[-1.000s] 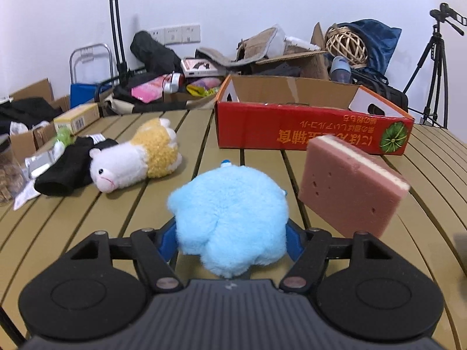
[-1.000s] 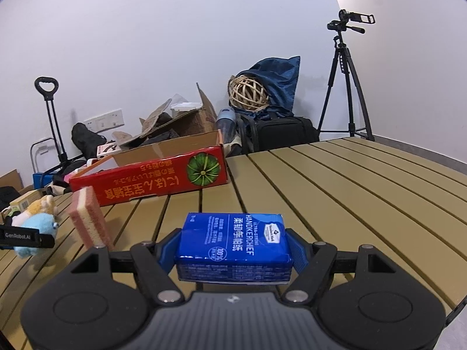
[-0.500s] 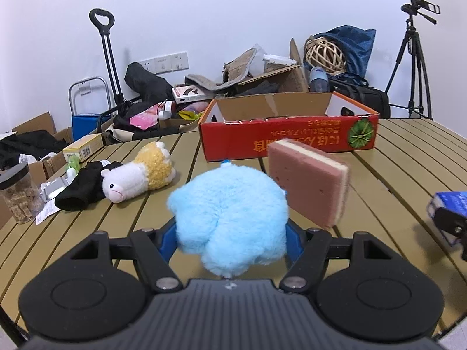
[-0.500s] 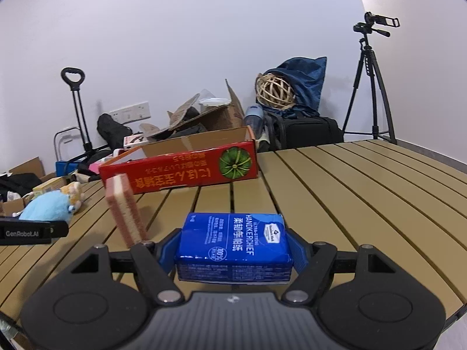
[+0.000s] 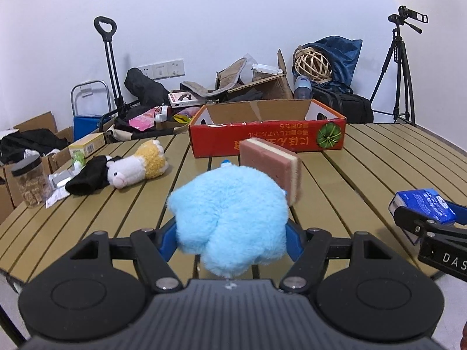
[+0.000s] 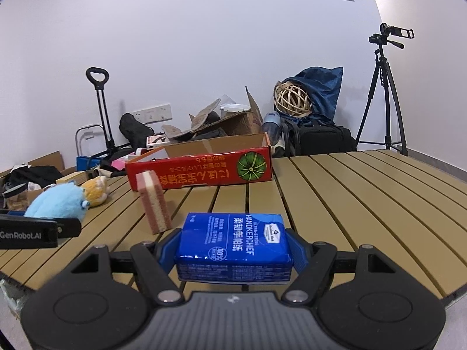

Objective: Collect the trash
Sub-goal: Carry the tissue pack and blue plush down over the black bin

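My left gripper [image 5: 230, 233] is shut on a fluffy light-blue plush toy [image 5: 230, 215], held above the near edge of the slatted table [image 5: 364, 157]. My right gripper [image 6: 233, 248] is shut on a blue tissue pack [image 6: 233, 242]; the same tissue pack [image 5: 423, 205] shows at the far right of the left wrist view. A pink and cream sponge [image 5: 273, 166] stands on edge mid-table, just beyond the plush. Behind it lies an open red cardboard box [image 5: 268, 137] with a green pumpkin print. In the right wrist view the blue plush [image 6: 58, 201] sits at the left, with the sponge [image 6: 154, 204] between.
A yellow and white plush animal [image 5: 137, 166] lies on the table's left beside a black cloth [image 5: 87, 179], a clear jar [image 5: 29, 183] and paper scraps. Beyond the table are cardboard boxes, bags, a folded trolley [image 5: 108, 67] and a camera tripod [image 5: 400, 67].
Both grippers have drawn back from the red box, so more table shows. The sponge now looks smaller and nearer the left view's centre. The right gripper with its pack has entered the left view.
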Available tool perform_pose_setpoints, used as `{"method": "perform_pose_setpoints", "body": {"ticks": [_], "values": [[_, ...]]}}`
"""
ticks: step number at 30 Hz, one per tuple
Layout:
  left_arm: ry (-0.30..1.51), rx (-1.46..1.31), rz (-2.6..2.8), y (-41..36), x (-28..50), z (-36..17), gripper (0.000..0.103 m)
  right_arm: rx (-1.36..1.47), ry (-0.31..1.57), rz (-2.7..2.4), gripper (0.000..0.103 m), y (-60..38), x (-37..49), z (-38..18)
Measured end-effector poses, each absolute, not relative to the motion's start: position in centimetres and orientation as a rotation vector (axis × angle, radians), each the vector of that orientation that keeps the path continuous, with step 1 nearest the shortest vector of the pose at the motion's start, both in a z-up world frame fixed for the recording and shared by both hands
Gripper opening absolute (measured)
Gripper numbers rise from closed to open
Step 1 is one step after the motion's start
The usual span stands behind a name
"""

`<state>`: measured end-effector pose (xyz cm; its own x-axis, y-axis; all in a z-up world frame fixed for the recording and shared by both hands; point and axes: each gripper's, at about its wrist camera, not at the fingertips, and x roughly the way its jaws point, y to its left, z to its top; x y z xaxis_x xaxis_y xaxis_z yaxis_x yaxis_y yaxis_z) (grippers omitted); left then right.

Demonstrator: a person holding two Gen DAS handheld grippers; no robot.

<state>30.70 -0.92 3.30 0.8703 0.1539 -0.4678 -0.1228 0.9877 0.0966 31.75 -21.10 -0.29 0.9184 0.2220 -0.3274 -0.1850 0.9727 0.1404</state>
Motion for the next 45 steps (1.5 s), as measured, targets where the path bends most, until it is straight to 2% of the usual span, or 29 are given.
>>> {"method": "perform_pose_setpoints", "body": {"ticks": [14, 26, 45], "values": [[0.512, 0.033, 0.110, -2.2, 24.4, 3.0, 0.071, 0.087, 0.365, 0.223, 0.072, -23.3, 25.6, -1.5], [0.513, 0.038, 0.085, -2.2, 20.2, 1.6, 0.071, 0.083, 0.508, 0.223, 0.072, -23.3, 22.4, -5.2], [0.742, 0.038, 0.066, -0.3, 16.9, -7.1, 0.071, -0.020, 0.825, 0.247, 0.072, -19.5, 19.8, -11.9]]}}
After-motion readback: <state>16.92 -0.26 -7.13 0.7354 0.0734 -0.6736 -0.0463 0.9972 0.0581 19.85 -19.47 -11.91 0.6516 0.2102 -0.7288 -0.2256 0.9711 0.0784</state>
